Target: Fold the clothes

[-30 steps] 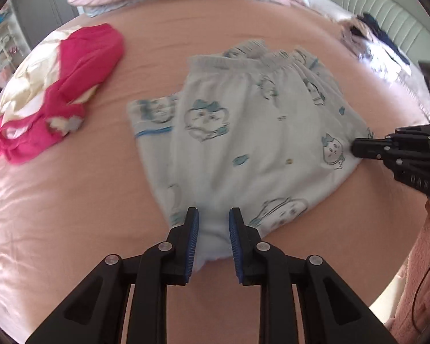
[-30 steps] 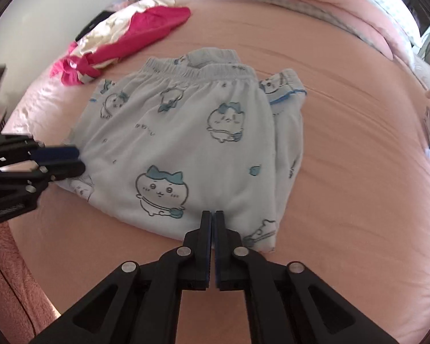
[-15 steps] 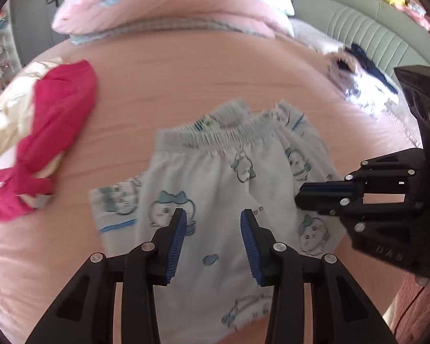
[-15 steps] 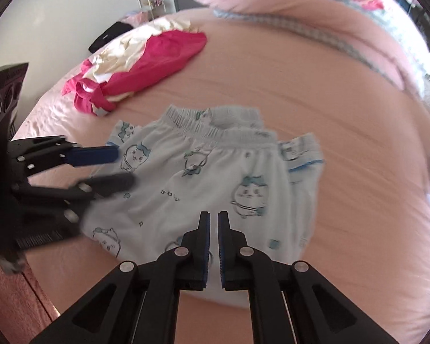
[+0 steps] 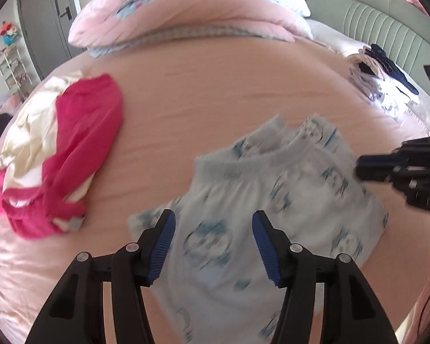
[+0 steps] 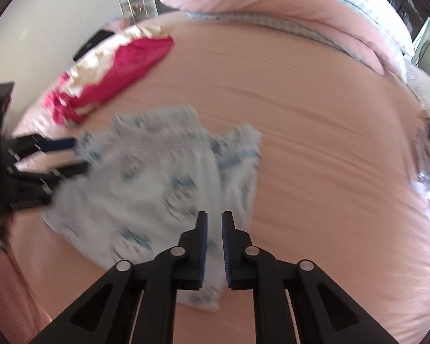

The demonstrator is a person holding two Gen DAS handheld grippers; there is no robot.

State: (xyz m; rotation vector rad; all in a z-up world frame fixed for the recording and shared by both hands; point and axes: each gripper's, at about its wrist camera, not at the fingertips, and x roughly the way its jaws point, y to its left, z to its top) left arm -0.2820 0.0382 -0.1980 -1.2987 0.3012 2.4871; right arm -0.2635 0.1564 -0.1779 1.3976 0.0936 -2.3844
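Your left gripper (image 5: 213,246) hangs above the folded pale blue pants (image 5: 272,215), its jaws well apart and opening, blue pads bare, with nothing clamped between them. Your right gripper (image 6: 214,246) has only a narrow gap between its pads; its jaws are opening too, and the cloth seen through the gap lies below them, not pinched.

The pants, printed with small cartoon faces, lie flat on the pink bed sheet (image 5: 229,86) with the elastic waistband (image 5: 243,166) at the far edge. In the left wrist view they fill the 5 o'clock part of the frame, and your right gripper reaches in over their edge at 3 o'clock. In the right wrist view they sit from the centre toward 8 o'clock, with your left gripper coming in at 9 o'clock.

A magenta and cream heap of clothes (image 5: 60,154) rests on the sheet at 9 o'clock in the left view, apart from the pants. A pink quilt (image 5: 186,8) is bunched at 12 o'clock, and a smaller pile of pale and dark garments (image 5: 381,83) lies at 2 o'clock by the grey headboard (image 5: 387,28). Both views are blurred.
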